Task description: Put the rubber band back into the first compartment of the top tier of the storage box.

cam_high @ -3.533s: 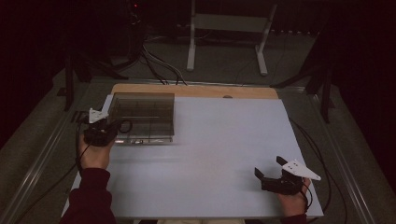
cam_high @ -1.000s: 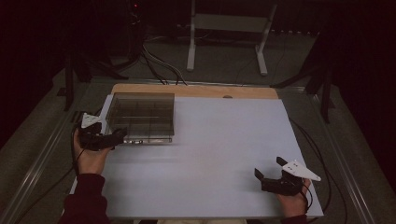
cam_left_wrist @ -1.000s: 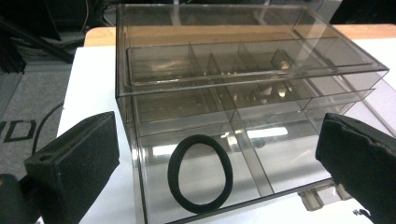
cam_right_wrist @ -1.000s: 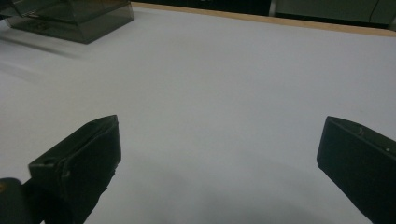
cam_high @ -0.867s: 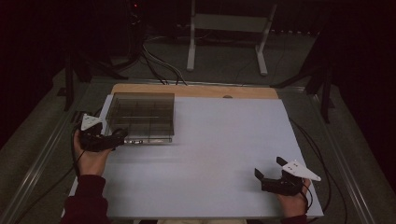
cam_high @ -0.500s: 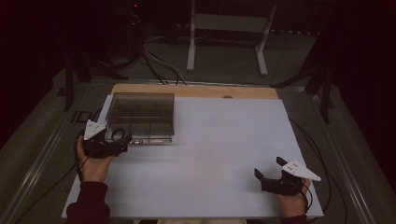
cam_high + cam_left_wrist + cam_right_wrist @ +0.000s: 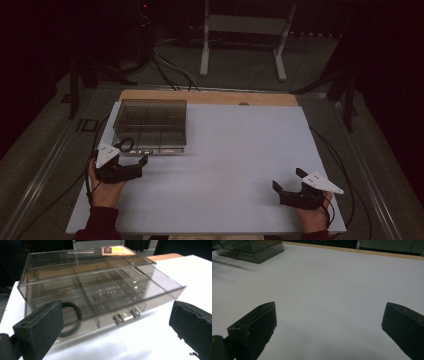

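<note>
Now the left tool [image 7: 135, 165], jaws spread wide and empty, sits just off the near-left corner of the smoky compartment box [image 7: 152, 125] at the table's [image 7: 240, 150] far left. Its latch [image 7: 126, 316] faces this tool. Well apart, the right tool [image 7: 285, 190] waits open over bare table.
</note>
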`<state>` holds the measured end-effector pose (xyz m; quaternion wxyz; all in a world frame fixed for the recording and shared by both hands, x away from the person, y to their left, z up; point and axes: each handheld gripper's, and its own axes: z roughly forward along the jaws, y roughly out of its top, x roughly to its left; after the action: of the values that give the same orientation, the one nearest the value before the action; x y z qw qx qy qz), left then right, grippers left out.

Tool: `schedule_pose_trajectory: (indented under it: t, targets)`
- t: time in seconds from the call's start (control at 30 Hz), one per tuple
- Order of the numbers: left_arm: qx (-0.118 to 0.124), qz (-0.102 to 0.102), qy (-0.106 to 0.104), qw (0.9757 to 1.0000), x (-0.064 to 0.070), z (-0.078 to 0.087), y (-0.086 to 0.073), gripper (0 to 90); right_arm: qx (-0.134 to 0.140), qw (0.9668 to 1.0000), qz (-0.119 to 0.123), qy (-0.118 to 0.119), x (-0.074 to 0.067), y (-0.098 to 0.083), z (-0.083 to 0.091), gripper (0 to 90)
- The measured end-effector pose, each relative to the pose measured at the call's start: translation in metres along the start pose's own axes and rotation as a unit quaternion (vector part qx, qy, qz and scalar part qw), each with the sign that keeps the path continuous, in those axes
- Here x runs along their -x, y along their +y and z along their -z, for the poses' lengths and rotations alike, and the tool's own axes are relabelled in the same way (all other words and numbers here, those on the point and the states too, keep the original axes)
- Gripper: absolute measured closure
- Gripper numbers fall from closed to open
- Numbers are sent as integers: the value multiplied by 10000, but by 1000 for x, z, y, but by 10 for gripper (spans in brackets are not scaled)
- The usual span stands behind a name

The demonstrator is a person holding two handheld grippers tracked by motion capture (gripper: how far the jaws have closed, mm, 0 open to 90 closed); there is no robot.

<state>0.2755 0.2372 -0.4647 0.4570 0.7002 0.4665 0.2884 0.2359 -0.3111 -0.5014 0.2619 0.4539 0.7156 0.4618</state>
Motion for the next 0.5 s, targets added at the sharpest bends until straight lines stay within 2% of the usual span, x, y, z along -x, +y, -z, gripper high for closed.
schedule_pose_trajectory:
  t: [0.1, 0.27, 0.37, 0.5]
  targets:
    - [59, 24, -28, 10000, 2, 3, -9, 5, 2, 10000, 0, 6, 0, 0, 0, 0]
    - [92, -63, -109, 9999, 8, 3, -22, 5, -14, 10000, 9, 35, -1, 0, -1, 0]
    - [65, -135, -170, 9997, 12, 2, -27, 5, -1, 10000, 20, 53, -1, 0, -1, 0]
    - [143, -121, -271, 9995, 16, 1, -32, 6, 1, 10000, 13, 87, -1, 0, -1, 0]
